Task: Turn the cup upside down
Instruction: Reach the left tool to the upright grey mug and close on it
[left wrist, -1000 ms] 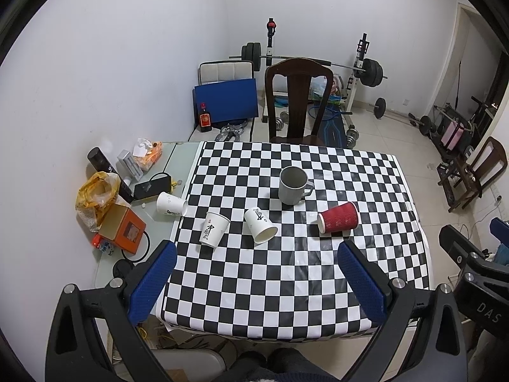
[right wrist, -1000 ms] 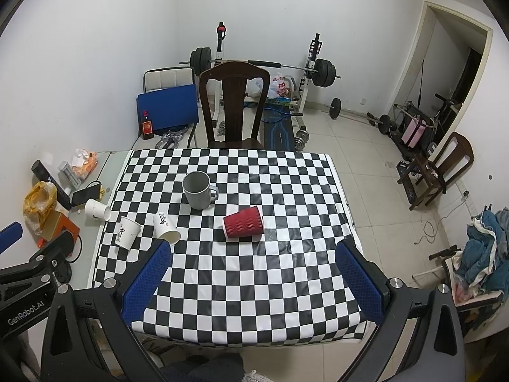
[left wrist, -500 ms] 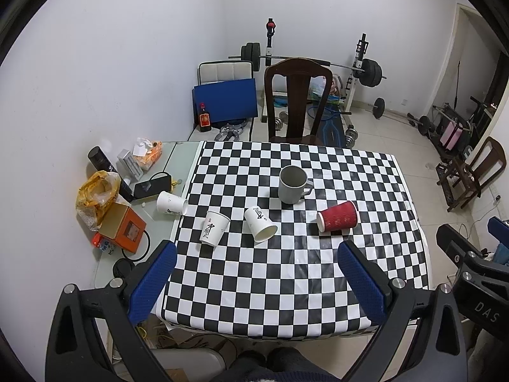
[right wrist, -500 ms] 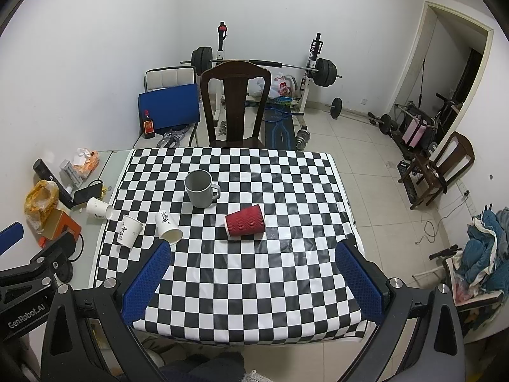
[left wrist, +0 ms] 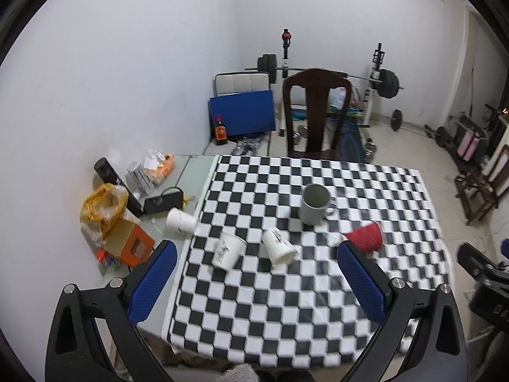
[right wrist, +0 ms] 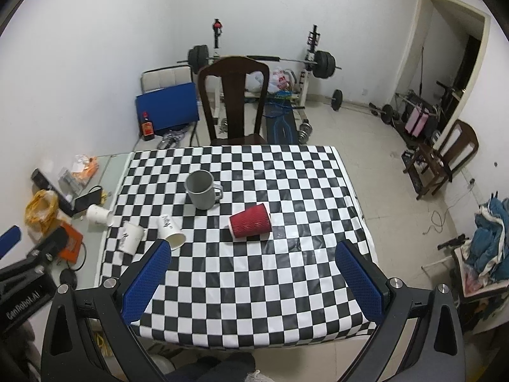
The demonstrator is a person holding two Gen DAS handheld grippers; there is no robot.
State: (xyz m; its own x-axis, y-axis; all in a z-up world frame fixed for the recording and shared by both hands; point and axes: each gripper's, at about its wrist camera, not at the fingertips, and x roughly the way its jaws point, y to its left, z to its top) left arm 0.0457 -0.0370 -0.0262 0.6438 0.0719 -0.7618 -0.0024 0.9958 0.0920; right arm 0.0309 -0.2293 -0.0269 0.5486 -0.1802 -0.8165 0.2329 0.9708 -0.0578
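A grey mug (left wrist: 315, 203) (right wrist: 202, 189) stands upright on the checkered table (left wrist: 286, 302) (right wrist: 254, 280). A red paper cup (left wrist: 366, 237) (right wrist: 251, 221) lies on its side right of it. Two white paper cups (left wrist: 229, 251) (left wrist: 280, 247) lie on the cloth's left part, also in the right wrist view (right wrist: 132, 238) (right wrist: 171, 231). A third white cup (left wrist: 181, 221) (right wrist: 99, 215) lies just off the cloth. My left gripper (left wrist: 257, 273) and right gripper (right wrist: 253, 270) are open and empty, high above the table's near edge.
A dark wooden chair (left wrist: 315, 111) (right wrist: 233, 98) stands at the table's far side. Clutter sits on the glass side table: a yellow bag (left wrist: 103, 205), an orange box (left wrist: 130, 243), a black device (left wrist: 163, 200). Weight equipment (right wrist: 264, 60) stands behind.
The left gripper's view has shifted, with the table now lower and further right in its frame and slightly blurred. The right gripper's view has barely drifted. No cup has moved.
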